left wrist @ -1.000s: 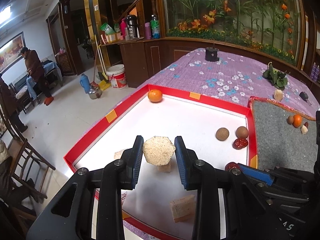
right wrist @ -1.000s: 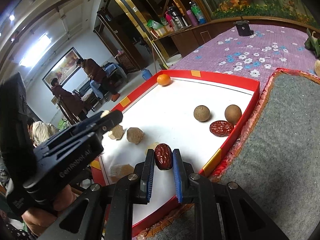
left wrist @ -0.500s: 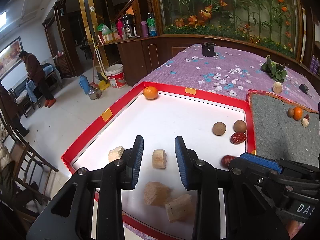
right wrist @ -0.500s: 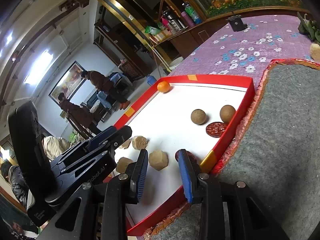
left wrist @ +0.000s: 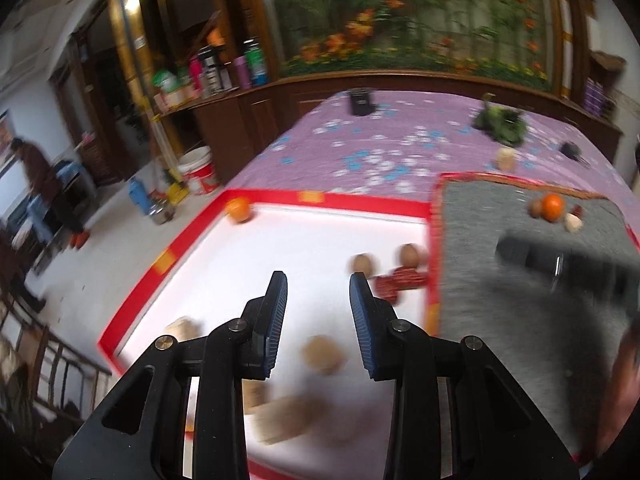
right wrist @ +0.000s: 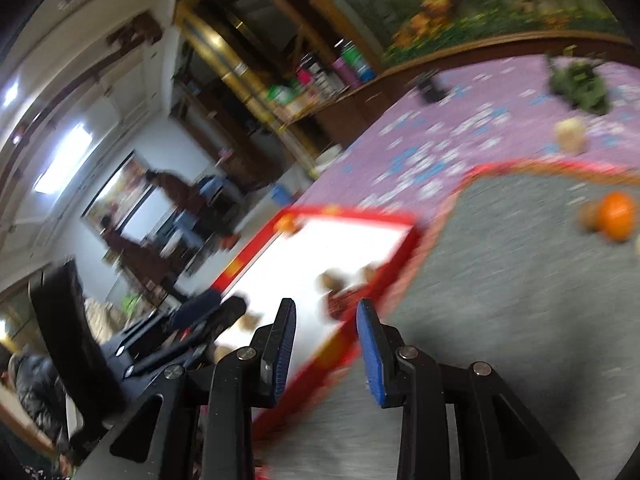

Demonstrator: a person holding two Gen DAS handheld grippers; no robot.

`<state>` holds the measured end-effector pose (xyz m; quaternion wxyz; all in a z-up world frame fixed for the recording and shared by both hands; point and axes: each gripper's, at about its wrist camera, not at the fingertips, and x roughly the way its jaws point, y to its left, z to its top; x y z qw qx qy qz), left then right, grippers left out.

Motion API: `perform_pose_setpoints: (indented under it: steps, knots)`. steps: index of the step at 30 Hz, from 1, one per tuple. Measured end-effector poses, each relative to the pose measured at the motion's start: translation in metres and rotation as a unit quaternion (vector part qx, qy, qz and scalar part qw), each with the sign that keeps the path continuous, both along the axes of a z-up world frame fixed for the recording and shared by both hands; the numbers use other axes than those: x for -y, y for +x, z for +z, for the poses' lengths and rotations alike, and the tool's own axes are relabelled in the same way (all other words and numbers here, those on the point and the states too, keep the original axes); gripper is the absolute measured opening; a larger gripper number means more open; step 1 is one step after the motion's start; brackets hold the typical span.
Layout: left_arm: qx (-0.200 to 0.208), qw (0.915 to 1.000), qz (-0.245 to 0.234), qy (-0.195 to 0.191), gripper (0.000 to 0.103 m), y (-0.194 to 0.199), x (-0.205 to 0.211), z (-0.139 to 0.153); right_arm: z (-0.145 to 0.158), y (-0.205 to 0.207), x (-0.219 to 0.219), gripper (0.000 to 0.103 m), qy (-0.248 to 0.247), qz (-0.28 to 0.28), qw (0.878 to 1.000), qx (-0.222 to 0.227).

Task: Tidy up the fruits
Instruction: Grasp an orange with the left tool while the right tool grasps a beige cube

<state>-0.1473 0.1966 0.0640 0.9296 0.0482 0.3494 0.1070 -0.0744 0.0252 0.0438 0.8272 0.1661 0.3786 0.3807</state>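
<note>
Over the red-rimmed white tray, my left gripper and right gripper hang narrowly parted, empty, fruit sorted into clusters.

White floor of the red-rimmed tray: bare through its middle and far half. Obstacles: tan blocks near the front edge; two round brown fruits and wrinkled red dates beside the right rim. Grey felt mat: open, save the orange fruit cluster far back.
</note>
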Motion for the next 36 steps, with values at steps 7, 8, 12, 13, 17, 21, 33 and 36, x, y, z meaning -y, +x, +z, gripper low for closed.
perform_pose_setpoints:
  steps: [7,8,12,13,17,21,33,36]
  knots:
    - [-0.027,0.9959,-0.086,0.0,0.038,0.025,0.061,0.002,0.008,0.052,0.121,0.03,-0.025,-0.15,0.988,-0.038]
    - [-0.034,0.9946,-0.098,-0.004,0.038,0.029,0.07,0.002,0.006,0.06,0.137,0.03,-0.02,-0.169,0.984,-0.055]
    - [-0.05,0.991,-0.123,-0.015,0.038,0.046,0.092,0.004,-0.005,0.079,0.169,0.031,-0.022,-0.185,0.977,-0.102]
    - [-0.051,0.9907,-0.125,-0.015,0.038,0.048,0.095,0.004,-0.007,0.082,0.17,0.031,-0.026,-0.187,0.976,-0.105]
    - [-0.059,0.9902,-0.126,-0.007,0.038,0.058,0.103,0.005,-0.018,0.086,0.163,0.031,-0.056,-0.179,0.976,-0.111]
    - [-0.063,0.9913,-0.116,0.001,0.038,0.071,0.102,0.006,-0.023,0.088,0.153,0.031,-0.104,-0.179,0.974,-0.095]
    - [-0.085,0.9832,-0.161,0.012,0.038,0.133,0.148,0.002,-0.038,0.095,0.131,0.031,-0.238,-0.183,0.954,-0.023]
    - [-0.09,0.9802,-0.175,0.022,0.038,0.143,0.164,0.0,-0.038,0.091,0.126,0.016,-0.277,-0.182,0.943,-0.006]
